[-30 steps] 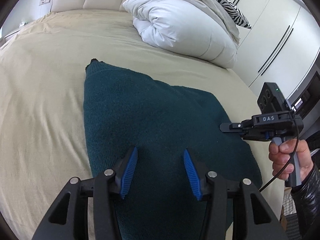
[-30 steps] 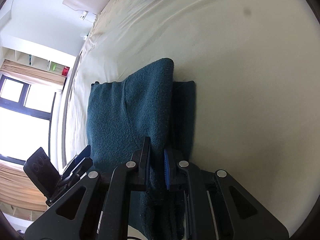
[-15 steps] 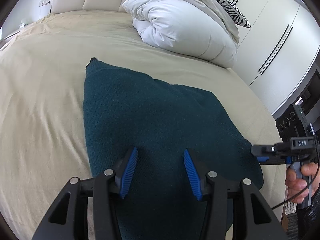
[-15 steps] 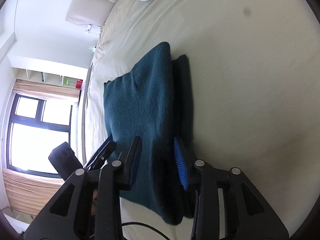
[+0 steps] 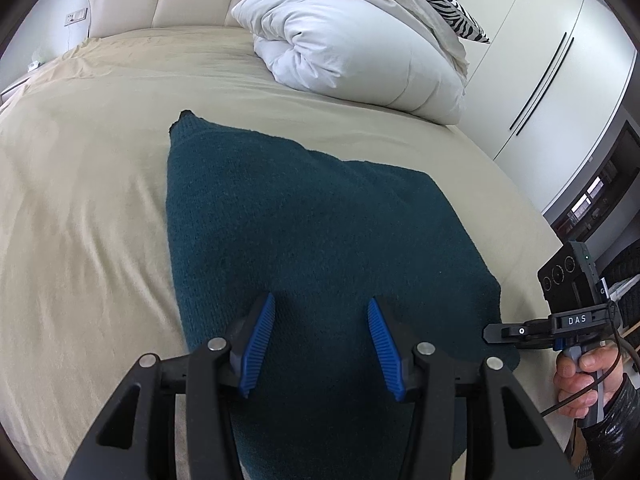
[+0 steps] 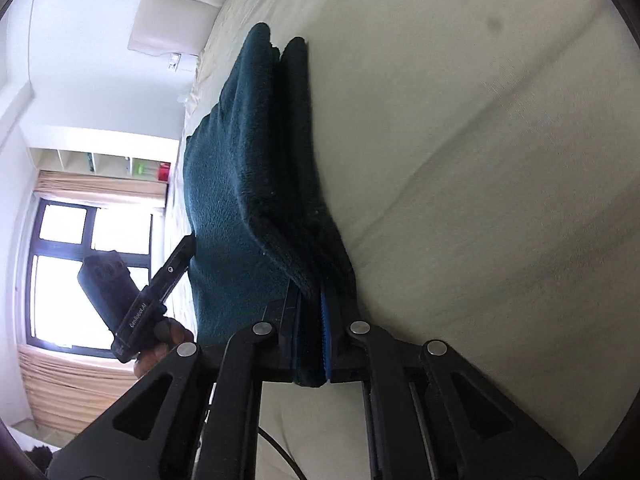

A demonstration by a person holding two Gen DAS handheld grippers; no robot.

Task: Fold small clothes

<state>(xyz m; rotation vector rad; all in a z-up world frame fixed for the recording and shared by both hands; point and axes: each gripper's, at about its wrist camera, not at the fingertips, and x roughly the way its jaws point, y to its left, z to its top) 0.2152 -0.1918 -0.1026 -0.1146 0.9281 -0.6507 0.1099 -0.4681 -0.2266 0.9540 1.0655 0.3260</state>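
The teal garment (image 5: 320,240) lies folded on the bed (image 5: 80,220), long axis toward the headboard. The right gripper (image 6: 310,320) has just closed, pinching its near edge; the left gripper (image 5: 320,336) hovers half-open above it, holding nothing

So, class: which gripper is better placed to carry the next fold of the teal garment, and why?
Right. The right gripper has just closed on the teal garment at its edge, while the left gripper hangs open above the cloth, gripping nothing.
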